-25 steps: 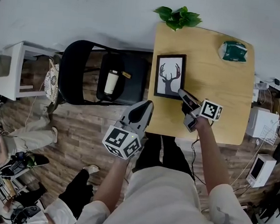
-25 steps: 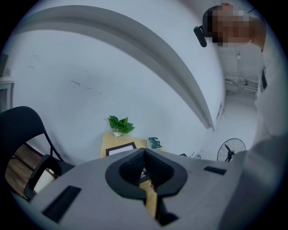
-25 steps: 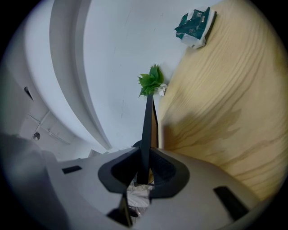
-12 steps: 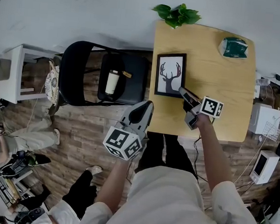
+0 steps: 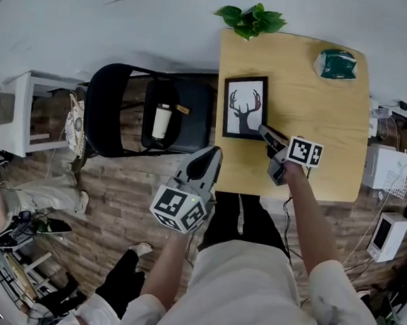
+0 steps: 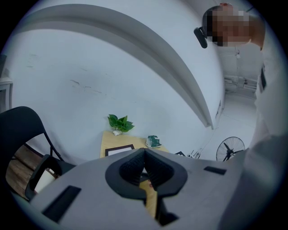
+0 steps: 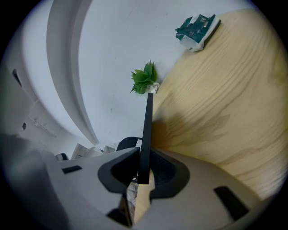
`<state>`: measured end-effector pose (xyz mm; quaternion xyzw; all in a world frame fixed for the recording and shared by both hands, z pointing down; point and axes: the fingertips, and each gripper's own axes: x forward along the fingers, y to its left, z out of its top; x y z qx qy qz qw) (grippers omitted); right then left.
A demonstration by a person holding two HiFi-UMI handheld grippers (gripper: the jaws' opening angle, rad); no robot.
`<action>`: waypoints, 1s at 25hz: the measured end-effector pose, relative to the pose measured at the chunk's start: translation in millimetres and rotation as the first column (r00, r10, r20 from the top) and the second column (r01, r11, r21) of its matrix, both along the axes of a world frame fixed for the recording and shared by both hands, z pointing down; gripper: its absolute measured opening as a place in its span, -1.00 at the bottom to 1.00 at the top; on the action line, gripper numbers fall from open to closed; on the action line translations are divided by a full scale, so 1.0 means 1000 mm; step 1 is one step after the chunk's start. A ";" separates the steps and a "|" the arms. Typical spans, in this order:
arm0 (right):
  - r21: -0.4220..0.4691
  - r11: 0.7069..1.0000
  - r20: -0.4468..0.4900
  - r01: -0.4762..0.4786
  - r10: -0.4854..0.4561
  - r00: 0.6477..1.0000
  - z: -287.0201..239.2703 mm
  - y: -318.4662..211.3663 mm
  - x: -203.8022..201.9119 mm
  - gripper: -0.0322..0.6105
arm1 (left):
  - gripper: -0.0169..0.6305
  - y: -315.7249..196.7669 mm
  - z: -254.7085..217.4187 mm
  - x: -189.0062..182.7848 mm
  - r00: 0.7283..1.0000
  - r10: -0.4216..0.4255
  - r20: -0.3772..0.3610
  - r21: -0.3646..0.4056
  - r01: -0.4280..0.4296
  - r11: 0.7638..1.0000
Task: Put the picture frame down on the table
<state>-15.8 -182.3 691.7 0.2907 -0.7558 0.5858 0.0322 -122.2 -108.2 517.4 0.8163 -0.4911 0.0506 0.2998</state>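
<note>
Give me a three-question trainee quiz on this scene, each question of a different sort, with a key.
1. True or false: the left gripper is shut with nothing between its jaws.
2. What is the right gripper shut on? A) the picture frame B) a mug C) a book
3. Fill in: besides the picture frame, the table bears a green packet and a leafy ____.
Key: 1 true; 2 A; 3 plant.
</note>
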 end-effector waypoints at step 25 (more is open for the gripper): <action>0.019 0.999 -0.391 0.033 -0.023 0.920 0.036 -0.006 0.016 -0.65 | -0.93 -0.008 0.003 0.003 1.000 0.019 0.002 -0.007 -0.019 1.000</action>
